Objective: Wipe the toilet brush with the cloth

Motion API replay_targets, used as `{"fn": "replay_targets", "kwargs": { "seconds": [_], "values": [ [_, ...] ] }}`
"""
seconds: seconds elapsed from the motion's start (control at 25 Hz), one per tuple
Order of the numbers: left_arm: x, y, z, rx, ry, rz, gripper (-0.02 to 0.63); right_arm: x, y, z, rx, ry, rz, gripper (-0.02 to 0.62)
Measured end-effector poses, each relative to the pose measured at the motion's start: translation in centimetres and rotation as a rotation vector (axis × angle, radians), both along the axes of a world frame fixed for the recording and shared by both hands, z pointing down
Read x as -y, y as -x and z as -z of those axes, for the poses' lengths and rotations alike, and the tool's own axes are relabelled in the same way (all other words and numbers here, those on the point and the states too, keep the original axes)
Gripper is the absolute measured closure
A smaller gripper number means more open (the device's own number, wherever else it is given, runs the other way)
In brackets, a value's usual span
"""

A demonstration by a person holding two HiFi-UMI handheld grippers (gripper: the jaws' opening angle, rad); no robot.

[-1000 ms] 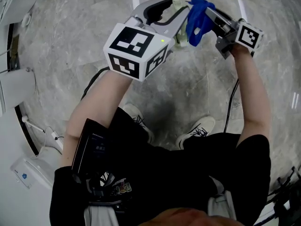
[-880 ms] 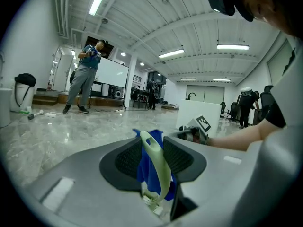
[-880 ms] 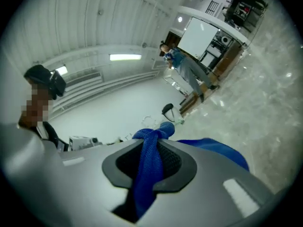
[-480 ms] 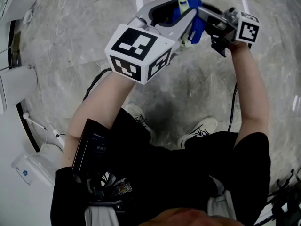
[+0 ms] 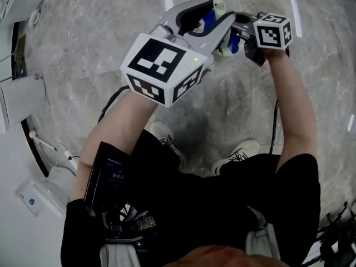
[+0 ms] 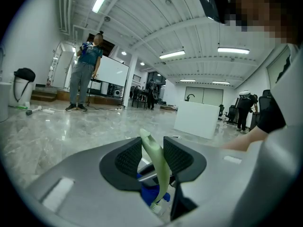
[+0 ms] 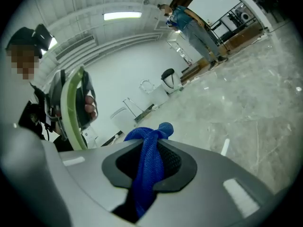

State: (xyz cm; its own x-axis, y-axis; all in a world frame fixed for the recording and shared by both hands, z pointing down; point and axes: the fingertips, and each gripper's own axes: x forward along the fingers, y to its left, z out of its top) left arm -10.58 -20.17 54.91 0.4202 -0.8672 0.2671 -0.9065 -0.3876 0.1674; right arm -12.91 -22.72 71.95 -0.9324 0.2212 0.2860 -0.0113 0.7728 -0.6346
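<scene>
My left gripper (image 5: 207, 16) is shut on the pale green toilet brush (image 5: 218, 5). In the left gripper view the brush handle (image 6: 156, 161) stands nearly upright between the pads, its white bristle end pointing down. My right gripper (image 5: 238, 31) is shut on the blue cloth (image 5: 208, 20), pressed close against the left gripper's jaws from the right. The cloth (image 7: 147, 168) hangs bunched between the right pads, and the brush handle (image 7: 72, 109) shows at the left of the right gripper view. Below the left jaws a patch of cloth (image 6: 148, 193) lies against the brush's lower end.
Both grippers are held up over a grey marble floor (image 5: 83, 38). A white toilet (image 5: 21, 100) and white fittings stand at the left. A black cable (image 5: 273, 128) trails by the person's shoes (image 5: 235, 150). Farther off stand a person (image 6: 85, 70) and a white counter (image 6: 199, 118).
My right gripper has swung left and down toward the left gripper, carrying the cloth from beside the brush to right against it; most of the cloth is now hidden behind the left jaws.
</scene>
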Motion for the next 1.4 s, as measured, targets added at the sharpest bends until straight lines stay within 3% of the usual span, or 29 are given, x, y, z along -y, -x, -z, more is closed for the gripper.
{"fn": "replay_targets", "kwargs": {
  "seconds": [0.12, 0.2, 0.24, 0.36, 0.44, 0.56, 0.68, 0.84, 1.04, 1.16, 1.28, 1.4],
  "values": [
    [-0.2, 0.4, -0.2, -0.001, 0.003, 0.001, 0.454, 0.2, 2.3, 4.4, 0.15, -0.038, -0.008, 0.535],
    [-0.2, 0.1, 0.0, 0.001, 0.003, -0.001, 0.453, 2.8, 3.0, 5.7, 0.196, -0.074, -0.142, 0.535],
    [-0.2, 0.0, 0.1, 0.003, 0.004, -0.002, 0.453, 4.7, 3.2, 4.9, 0.166, -0.103, -0.227, 0.535],
    [-0.1, 0.2, -0.3, 0.0, 0.008, -0.002, 0.453, 9.2, 2.5, -2.5, -0.125, -0.229, -0.394, 0.535],
    [-0.3, 0.4, -0.5, -0.004, 0.008, -0.004, 0.453, 10.1, 0.1, -8.0, -0.32, -0.241, -0.44, 0.535],
    [-0.3, 1.2, -0.7, -0.005, 0.007, -0.006, 0.449, 10.5, -4.3, -13.2, -0.516, -0.235, -0.47, 0.535],
    [-0.2, 1.3, -0.6, -0.003, 0.003, -0.01, 0.449, 8.9, -8.5, -16.0, -0.632, -0.252, -0.399, 0.536],
    [0.0, 1.4, -0.6, -0.001, -0.001, -0.005, 0.449, 3.2, -12.5, -19.0, -0.717, -0.327, -0.11, 0.537],
    [-0.4, 0.9, 0.0, 0.015, -0.019, 0.008, 0.449, -6.3, -14.6, -19.6, -0.638, -0.222, 0.17, 0.537],
    [-0.2, 0.7, 0.2, 0.025, -0.017, 0.013, 0.449, -11.5, -13.4, -18.3, -0.568, -0.159, 0.295, 0.537],
    [0.1, 0.8, 0.0, 0.033, -0.008, 0.02, 0.451, -14.7, -9.3, -16.0, -0.457, -0.151, 0.3, 0.537],
    [0.3, 0.7, -0.2, 0.042, -0.004, 0.02, 0.451, -15.0, -4.0, -13.4, -0.357, -0.231, 0.18, 0.537]
  ]
}}
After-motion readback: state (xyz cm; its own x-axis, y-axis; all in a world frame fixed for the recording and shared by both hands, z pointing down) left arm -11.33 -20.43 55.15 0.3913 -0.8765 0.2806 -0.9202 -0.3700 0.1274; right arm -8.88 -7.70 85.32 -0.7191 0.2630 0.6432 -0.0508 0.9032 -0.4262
